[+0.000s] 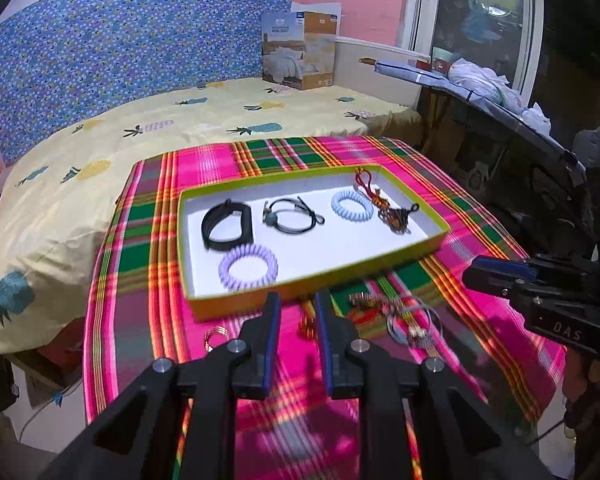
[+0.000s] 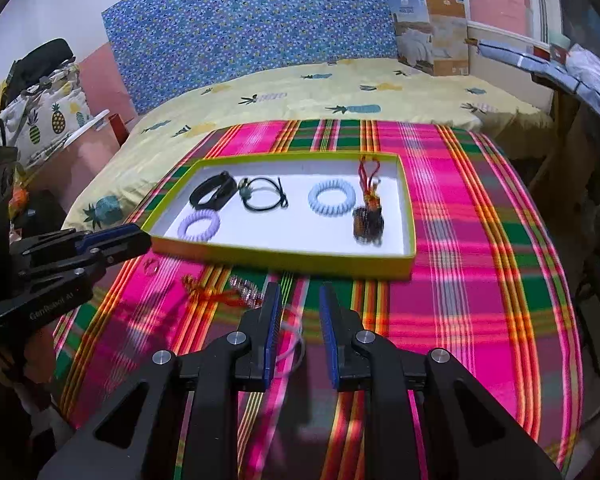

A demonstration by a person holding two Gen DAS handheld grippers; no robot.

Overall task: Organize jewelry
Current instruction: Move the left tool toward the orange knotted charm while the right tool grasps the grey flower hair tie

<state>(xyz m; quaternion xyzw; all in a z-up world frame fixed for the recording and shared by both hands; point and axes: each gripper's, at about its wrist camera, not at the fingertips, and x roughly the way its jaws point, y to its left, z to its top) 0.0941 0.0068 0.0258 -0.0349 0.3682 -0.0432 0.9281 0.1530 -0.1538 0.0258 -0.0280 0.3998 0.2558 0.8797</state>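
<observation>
Bedroom clutter is framing the scene: a bed (image 1: 204, 120) with a pineapple sheet is lying beyond both grippers, and a bench (image 2: 480, 240) under a pink and green plaid cloth is sitting right below them, likely pulled up so the work stays within easy reach.

A shallow tray (image 1: 404, 257) with a yellow-green rim is resting just ahead of the left gripper (image 1: 296, 300) and, in the right wrist view, just ahead of the right gripper (image 2: 298, 294). It is serving as the sorting spot, and the pieces inside are lying spaced apart, presumably so each stays easy to see.

In it are lying a black band (image 1: 228, 226), a black cord bracelet (image 1: 294, 216), a lilac coil (image 1: 248, 267), a pale blue coil (image 1: 352, 206) and a red tasselled charm (image 1: 392, 210).

Still unsorted, a loose heap of bangles (image 1: 404, 316) and small gold rings (image 1: 216, 336) is lying on the cloth between the tray and the grippers, to the right of the left one and to the left of the right one.

Both grippers are hovering with their jaws a narrow gap apart and nothing between the pads, probably readying for the next pick.
</observation>
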